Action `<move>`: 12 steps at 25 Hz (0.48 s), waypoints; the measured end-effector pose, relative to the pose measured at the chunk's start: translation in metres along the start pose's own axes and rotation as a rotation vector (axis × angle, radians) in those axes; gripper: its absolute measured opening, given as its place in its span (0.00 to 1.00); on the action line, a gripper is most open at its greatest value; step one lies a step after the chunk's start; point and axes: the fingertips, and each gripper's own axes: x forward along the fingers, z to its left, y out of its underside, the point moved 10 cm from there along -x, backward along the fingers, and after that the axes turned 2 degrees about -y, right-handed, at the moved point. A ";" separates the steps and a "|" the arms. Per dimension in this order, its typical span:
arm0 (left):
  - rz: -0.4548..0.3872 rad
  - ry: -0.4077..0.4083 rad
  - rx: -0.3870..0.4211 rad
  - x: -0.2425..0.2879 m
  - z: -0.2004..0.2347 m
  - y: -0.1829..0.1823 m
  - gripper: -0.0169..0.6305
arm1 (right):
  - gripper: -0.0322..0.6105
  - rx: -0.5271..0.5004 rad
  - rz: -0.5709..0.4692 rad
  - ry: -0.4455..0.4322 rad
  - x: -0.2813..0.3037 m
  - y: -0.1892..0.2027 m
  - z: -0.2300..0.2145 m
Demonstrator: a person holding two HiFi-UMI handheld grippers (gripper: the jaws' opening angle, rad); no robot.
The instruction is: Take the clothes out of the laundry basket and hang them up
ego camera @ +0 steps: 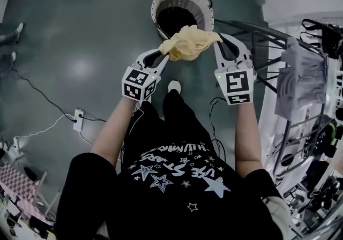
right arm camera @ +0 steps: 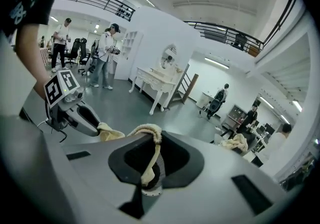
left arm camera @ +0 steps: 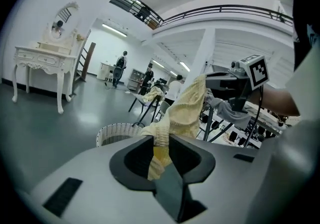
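A crumpled yellow garment point(ego camera: 188, 42) hangs stretched between my two grippers, above and just in front of the white woven laundry basket point(ego camera: 199, 11). My left gripper point(ego camera: 164, 55) is shut on the garment's left end; in the left gripper view the cloth point(left arm camera: 186, 109) runs up out of the pinched jaw tips point(left arm camera: 161, 139). The garment's right end is pinched by my right gripper point(ego camera: 218, 42), and a rolled hem point(right arm camera: 146, 130) passes down between its jaws point(right arm camera: 155, 141). The basket's inside looks dark, so I cannot tell what it holds.
A metal drying rack point(ego camera: 257, 40) stands at the right with a grey garment point(ego camera: 297, 75) draped on it. A power strip and cables point(ego camera: 79, 120) lie on the floor at left. A white dressing table point(left arm camera: 42, 58) stands far off. People stand in the background.
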 end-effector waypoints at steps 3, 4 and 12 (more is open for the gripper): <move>-0.003 0.045 -0.009 0.001 -0.004 0.010 0.23 | 0.11 -0.003 0.019 -0.005 0.004 -0.004 0.001; -0.002 0.060 -0.013 0.002 -0.006 0.014 0.25 | 0.11 -0.005 0.024 -0.007 0.005 -0.004 0.001; 0.047 -0.048 0.016 0.010 -0.008 0.041 0.34 | 0.11 -0.030 0.025 -0.027 0.007 -0.004 0.003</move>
